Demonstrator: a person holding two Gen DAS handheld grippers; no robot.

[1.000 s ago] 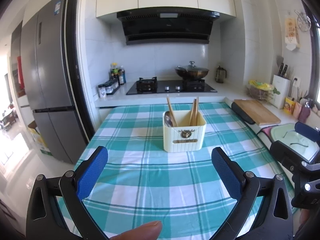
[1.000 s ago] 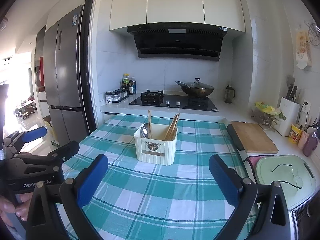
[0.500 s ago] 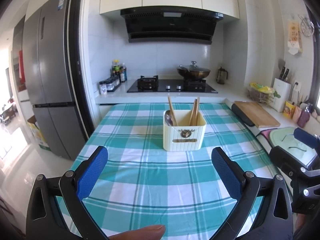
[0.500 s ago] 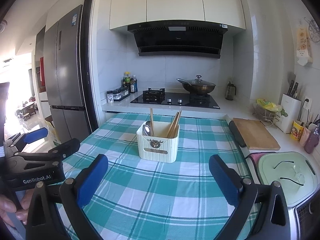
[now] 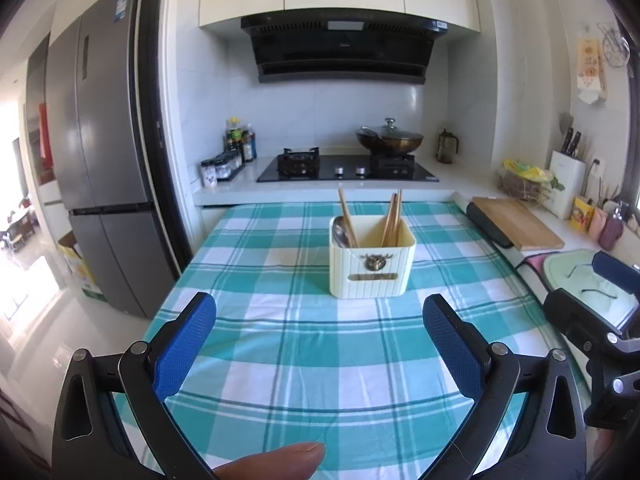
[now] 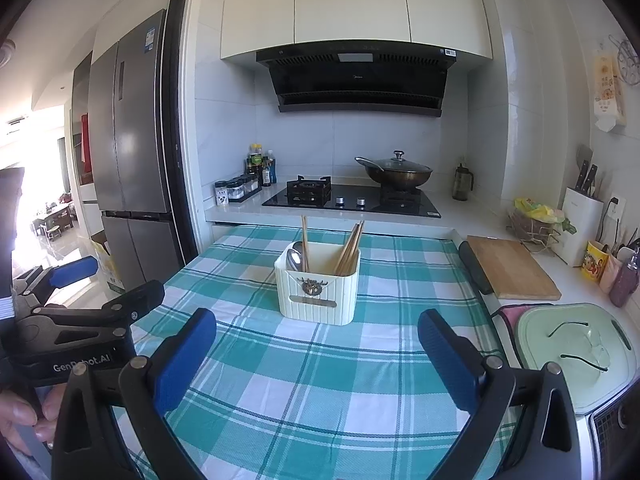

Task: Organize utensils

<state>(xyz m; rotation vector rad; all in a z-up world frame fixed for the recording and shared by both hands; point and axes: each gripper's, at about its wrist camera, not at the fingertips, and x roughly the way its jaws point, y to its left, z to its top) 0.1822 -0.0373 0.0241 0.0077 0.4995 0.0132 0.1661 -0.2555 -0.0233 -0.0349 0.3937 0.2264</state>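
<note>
Item: cream utensil holder (image 5: 372, 266), upright on the checked tablecloth (image 5: 320, 360), dead ahead of my left gripper (image 5: 320, 344) and well apart from its blue pads; from my right gripper (image 6: 318, 354) it sits ahead and a little to the left, likewise clear of the pads. Contents: one chopstick (image 5: 347, 218) and a metal spoon (image 5: 341, 232) on the holder's left side, a bundle of chopsticks (image 5: 393, 220) on its right, all standing with long axes near vertical and leaning slightly. Grippers: both spread wide, nothing between the fingers. I judge the left the better aligned, since the holder is centred between its pads, though neither is clearly nearer. Not determinable: any inner divider, the spoon's handle and the lower ends of the sticks, all hidden behind the holder's front wall; the exact count in the right bundle. No loose utensils visible on the cloth.
</note>
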